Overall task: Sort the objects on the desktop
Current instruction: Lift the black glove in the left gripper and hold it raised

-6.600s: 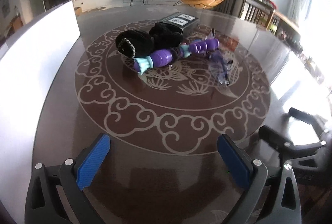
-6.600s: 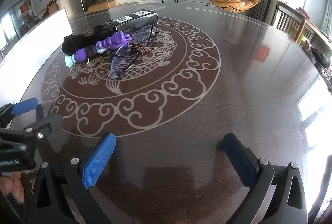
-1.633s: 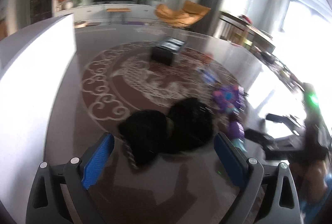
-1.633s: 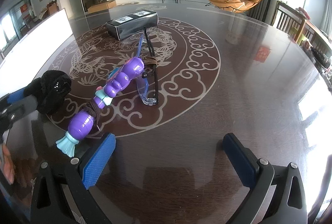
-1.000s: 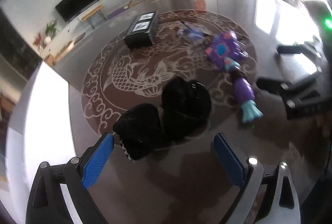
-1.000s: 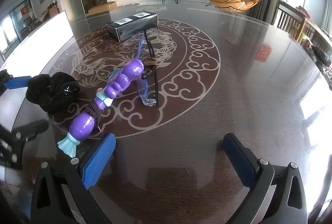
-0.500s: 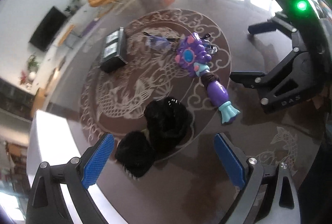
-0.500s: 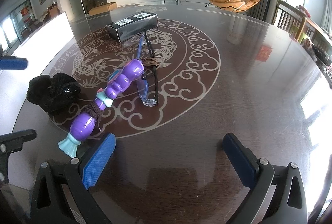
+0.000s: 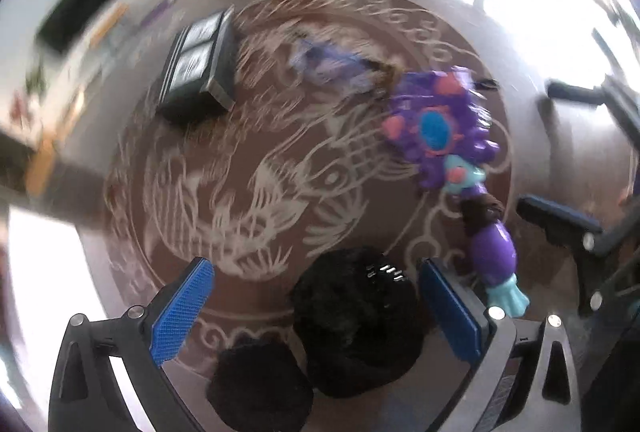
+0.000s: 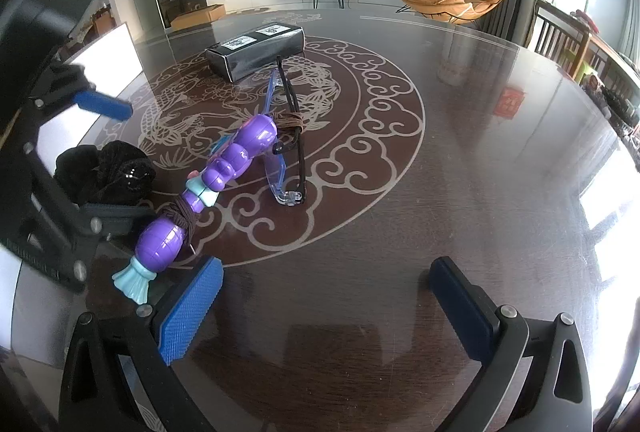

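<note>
left gripper (image 9: 312,312) has swung over & dropped onto the black fluffy thing (image 9: 352,324) since half a sec ago; jaws wide, one pad each side of it, not closed yet, nothing held; cam blurred so it's moving fast; right-wrist view shows its blue pad (image 10: 104,106) above the fluff (image 10: 104,172) at the desk's left edge; looks like the next pick in the sort, w/ closing on the fluff still to do. right gripper (image 10: 324,304) hasn't shifted, low over bare desk (image 10: 460,172), jaws wide, empty. just beside the fluff: purple toy (image 10: 208,192), teal tail near the right gripper's left pad, brown cord (image 10: 186,216) wound round it; its far end lies over the glasses (image 10: 288,136), so lifting the toy could drag them. further back the black box (image 10: 256,50), apart from the rest, untouched.
</note>
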{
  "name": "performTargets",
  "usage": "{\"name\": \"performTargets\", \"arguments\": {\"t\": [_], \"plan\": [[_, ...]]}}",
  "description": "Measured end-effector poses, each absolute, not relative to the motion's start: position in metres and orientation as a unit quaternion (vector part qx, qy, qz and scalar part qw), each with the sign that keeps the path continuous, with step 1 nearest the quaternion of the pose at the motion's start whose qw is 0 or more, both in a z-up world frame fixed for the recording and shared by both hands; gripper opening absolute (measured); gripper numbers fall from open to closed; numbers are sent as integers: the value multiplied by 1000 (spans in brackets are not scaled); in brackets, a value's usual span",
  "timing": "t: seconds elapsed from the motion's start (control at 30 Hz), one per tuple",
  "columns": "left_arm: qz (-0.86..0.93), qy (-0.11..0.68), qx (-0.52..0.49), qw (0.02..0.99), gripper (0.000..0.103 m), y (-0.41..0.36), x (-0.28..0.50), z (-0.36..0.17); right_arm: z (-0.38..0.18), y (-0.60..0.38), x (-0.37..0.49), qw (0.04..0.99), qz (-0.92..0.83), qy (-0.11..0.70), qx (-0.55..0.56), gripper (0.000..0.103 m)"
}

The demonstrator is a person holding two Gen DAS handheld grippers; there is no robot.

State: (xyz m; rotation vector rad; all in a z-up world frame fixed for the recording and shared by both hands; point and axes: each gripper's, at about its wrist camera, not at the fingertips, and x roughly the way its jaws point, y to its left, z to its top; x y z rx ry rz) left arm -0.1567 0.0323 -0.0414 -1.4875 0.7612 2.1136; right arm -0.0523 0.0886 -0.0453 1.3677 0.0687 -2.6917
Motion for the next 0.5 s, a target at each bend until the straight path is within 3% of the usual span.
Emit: {"name": "performTargets", "arguments": {"t": [0.3,0.37,0.5], "plan": [[831,7,-555,36,103,-62,-149,-49,-45,88,-52,61,-890,23,452,103],[837,-9,-547,32,103,-66,-142,-48,-46,88,-53,60,-890,23,452,103],[830,50,-552,67,103,-48,-128,-51,-45,89,-53,64,-890,16,450,103]]}}
